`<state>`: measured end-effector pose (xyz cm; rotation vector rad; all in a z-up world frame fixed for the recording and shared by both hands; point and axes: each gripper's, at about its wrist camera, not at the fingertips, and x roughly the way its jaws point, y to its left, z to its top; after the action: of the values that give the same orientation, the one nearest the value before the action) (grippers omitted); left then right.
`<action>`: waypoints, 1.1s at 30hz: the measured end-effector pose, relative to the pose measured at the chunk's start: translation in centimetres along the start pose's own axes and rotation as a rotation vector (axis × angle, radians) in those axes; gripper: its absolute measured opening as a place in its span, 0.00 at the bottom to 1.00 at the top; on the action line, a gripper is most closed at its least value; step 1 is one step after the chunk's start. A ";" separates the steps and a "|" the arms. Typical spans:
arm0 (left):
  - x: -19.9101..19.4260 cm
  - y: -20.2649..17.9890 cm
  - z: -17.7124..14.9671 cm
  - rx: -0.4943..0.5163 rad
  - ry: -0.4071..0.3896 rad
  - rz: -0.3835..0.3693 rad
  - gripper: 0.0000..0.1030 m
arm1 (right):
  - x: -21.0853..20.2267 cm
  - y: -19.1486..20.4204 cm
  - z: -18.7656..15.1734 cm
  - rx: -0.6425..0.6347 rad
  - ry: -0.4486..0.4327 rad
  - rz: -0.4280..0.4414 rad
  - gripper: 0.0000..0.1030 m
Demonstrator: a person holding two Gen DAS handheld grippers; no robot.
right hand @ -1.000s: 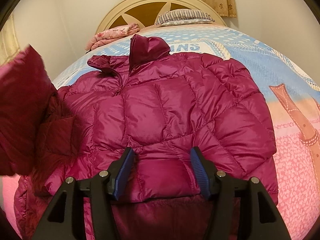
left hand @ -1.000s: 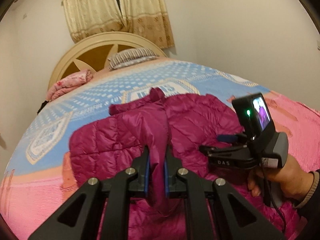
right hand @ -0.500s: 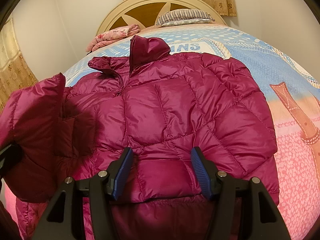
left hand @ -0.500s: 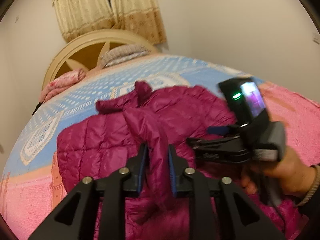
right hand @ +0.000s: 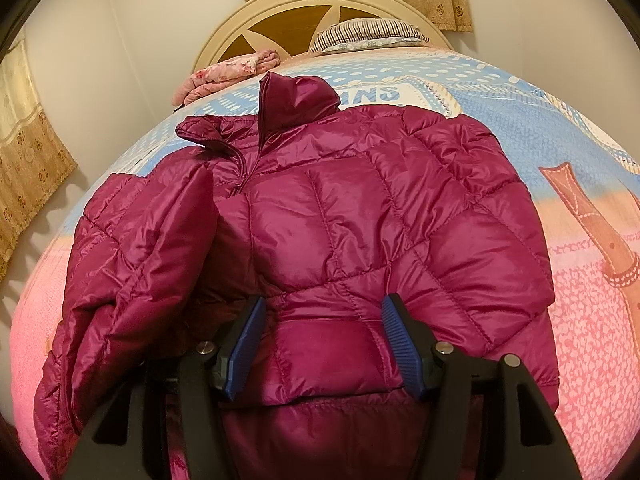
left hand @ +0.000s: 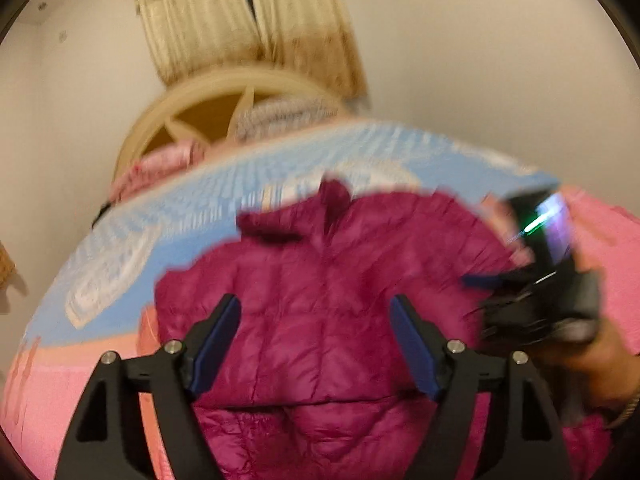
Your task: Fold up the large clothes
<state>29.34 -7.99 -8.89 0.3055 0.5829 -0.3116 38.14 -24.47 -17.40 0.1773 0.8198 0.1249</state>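
Magenta puffer jacket (right hand: 340, 240) laid centrally on bed (right hand: 580, 340), collar toward 12 o'clock, long axis 12–6; open bedding left at 3 and 9. Left gripper (left hand: 316, 340) jaws just spread, seemingly gripping nothing (blurred). Right gripper (right hand: 322, 344) jaws pressed against bulging hem fold.

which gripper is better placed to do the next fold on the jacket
Probably the right gripper: its pads bracket a puffed fold of the jacket near the hem. The left gripper has just been opening, with nothing gripped.

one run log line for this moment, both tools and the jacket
left tool: jaws just opened, sleeve let go | right tool: pads astride cuff fold, grip unclear | jacket: on bed
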 end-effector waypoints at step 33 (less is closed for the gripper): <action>12.7 8.3 0.2 -0.195 0.191 0.191 0.97 | -0.7 6.4 -1.4 -0.098 0.003 0.031 0.40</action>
<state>42.57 -3.07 -14.49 0.2019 0.7607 -0.0398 36.36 -18.22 -16.51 0.0976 0.8120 0.1941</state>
